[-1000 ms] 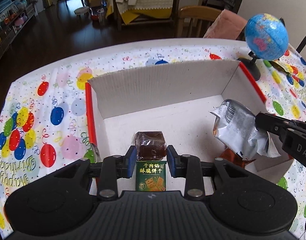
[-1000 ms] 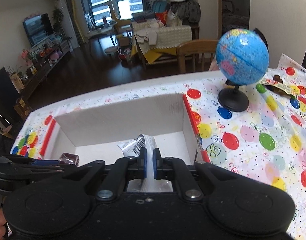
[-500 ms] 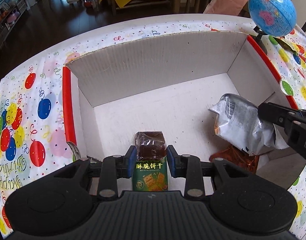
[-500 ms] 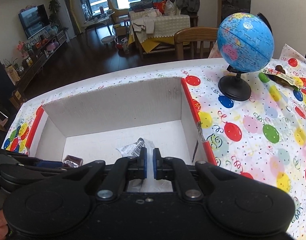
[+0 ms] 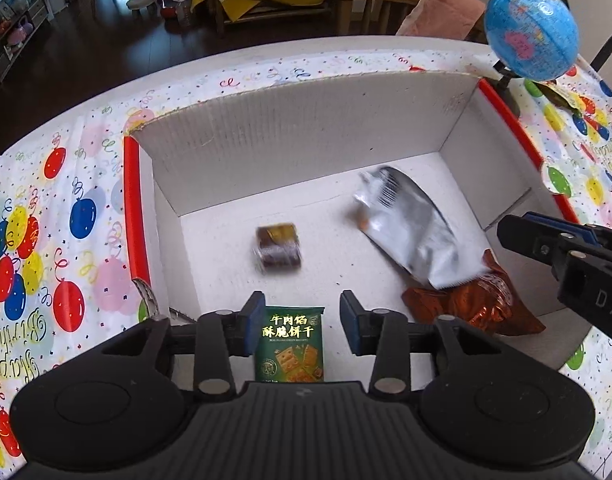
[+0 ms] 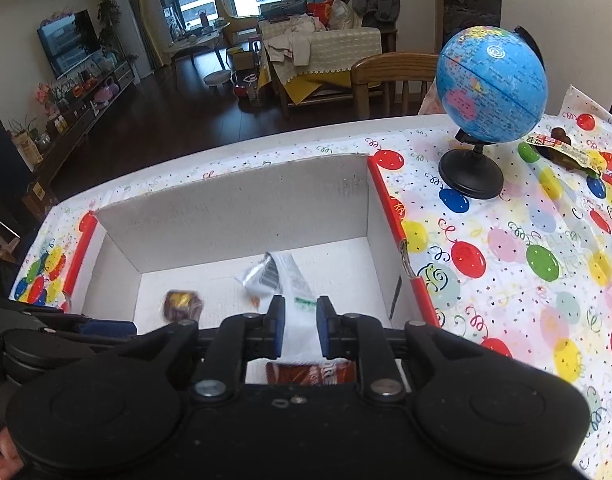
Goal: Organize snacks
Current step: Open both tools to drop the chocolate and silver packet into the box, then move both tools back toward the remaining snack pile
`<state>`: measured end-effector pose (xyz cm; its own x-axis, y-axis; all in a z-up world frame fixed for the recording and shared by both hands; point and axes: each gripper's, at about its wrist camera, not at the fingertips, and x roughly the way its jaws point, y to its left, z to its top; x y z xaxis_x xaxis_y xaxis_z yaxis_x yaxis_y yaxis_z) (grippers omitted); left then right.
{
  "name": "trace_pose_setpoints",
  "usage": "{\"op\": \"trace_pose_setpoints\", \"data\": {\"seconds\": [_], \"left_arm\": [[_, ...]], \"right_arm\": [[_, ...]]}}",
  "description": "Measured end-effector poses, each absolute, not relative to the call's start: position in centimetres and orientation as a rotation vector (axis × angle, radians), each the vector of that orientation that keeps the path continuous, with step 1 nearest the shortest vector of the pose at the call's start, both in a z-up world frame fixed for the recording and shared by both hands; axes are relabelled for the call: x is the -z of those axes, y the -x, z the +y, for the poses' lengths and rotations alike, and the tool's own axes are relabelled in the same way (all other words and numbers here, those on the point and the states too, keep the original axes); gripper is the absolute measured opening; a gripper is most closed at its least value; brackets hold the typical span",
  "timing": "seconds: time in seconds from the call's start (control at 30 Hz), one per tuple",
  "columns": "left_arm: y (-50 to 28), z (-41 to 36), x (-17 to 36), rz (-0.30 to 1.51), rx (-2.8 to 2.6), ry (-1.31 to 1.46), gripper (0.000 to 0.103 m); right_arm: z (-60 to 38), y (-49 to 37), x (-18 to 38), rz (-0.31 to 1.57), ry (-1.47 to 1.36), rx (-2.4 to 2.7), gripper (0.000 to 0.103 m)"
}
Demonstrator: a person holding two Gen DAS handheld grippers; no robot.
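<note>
While both sets of jaws are opening, the brown snack (image 5: 279, 249) drops ahead of the left gripper (image 5: 301, 322); the silver packet (image 5: 414, 229), lengthwise, slips from the right gripper (image 6: 299, 330) into the box (image 5: 306, 136).

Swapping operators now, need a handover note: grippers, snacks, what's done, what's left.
Left gripper: opening, nothing between its fingers.
Right gripper: opening, silver bag dropping clear.
Cardboard box: small brown snack blurred, still settling on the floor; silver bag lands partly on the orange-brown packet; green cracker packet nearest the left gripper.
Left: one wrapped snack on the tablecloth beside the globe.
</note>
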<state>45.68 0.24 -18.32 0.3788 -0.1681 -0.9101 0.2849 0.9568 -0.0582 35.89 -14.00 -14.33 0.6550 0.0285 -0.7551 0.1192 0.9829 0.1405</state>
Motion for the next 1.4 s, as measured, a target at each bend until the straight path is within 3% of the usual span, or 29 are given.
{"op": "trace_pose_setpoints", "data": {"seconds": [0.03, 0.1, 0.4, 0.6, 1.0, 1.4], "left_arm": [[-45.5, 0.2, 18.1, 1.141, 0.289, -0.116, 0.052], [-44.9, 0.3, 17.5, 1.124, 0.292, -0.111, 0.055], [-41.5, 0.7, 14.3, 1.057, 0.285, -0.097, 0.056], [-38.4, 0.5, 11.7, 1.003, 0.264, -0.102, 0.056], [-31.2, 0.0, 7.9, 0.928, 0.213, -0.079, 0.061], [-24.9, -1.3, 5.8, 0.864, 0.202, -0.072, 0.069]], "right_arm": [[-14.0, -35.7, 14.2, 0.855, -0.188, 0.051, 0.018], [-14.0, -35.3, 13.9, 0.849, -0.188, 0.052, 0.019], [-14.2, -32.1, 11.6, 0.79, -0.211, 0.029, 0.03], [-14.5, -29.6, 9.8, 0.74, -0.217, 0.003, 0.049], [-15.9, -23.3, 7.0, 0.657, -0.219, -0.052, 0.073], [-17.4, -18.1, 5.9, 0.609, -0.237, -0.116, 0.088]]}}
